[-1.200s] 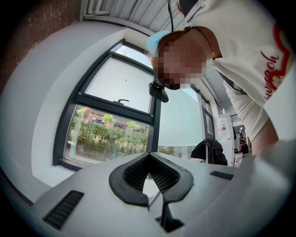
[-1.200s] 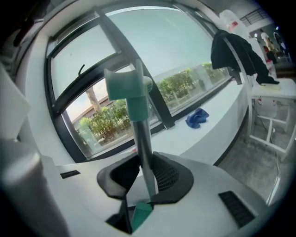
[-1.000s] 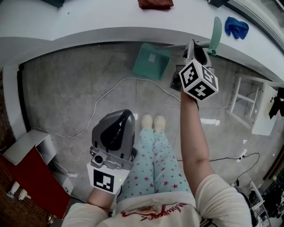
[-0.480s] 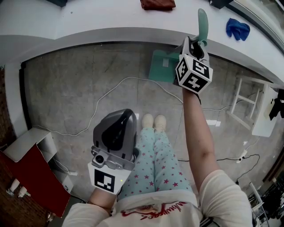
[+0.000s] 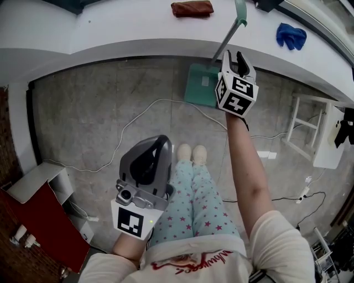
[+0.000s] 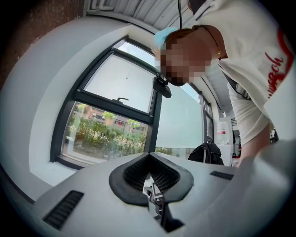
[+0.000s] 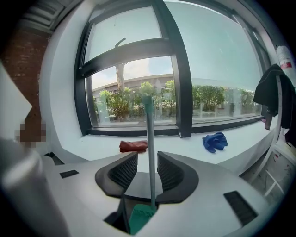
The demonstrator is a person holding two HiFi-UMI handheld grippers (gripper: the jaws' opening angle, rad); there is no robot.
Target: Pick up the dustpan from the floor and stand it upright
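Observation:
The teal dustpan [image 5: 199, 91] stands on the concrete floor below the window sill, its long handle [image 5: 225, 38] rising upright. My right gripper [image 5: 235, 59] is at the handle, just above the pan. In the right gripper view the handle [image 7: 150, 148] runs up between the jaws of my right gripper [image 7: 147, 171]. The jaws have just been opening, and a gap shows beside the handle. The pan [image 7: 141, 217] shows below them. My left gripper [image 5: 152, 146] hangs over the person's legs, far from the dustpan, and my left gripper [image 6: 149, 162] is shut on nothing.
A red cloth [image 5: 192, 8] and a blue cloth [image 5: 291, 35] lie on the white sill. A white cable [image 5: 138, 119] snakes over the floor. A white rack [image 5: 312, 130] stands at the right, a red box [image 5: 38, 221] at the lower left. The person's feet [image 5: 191, 152] are mid-floor.
The dustpan's handle has swung from leaning right to upright, and the pan has turned to stand on the floor. The right gripper rolled with it and its jaws have widened. The left gripper kept still.

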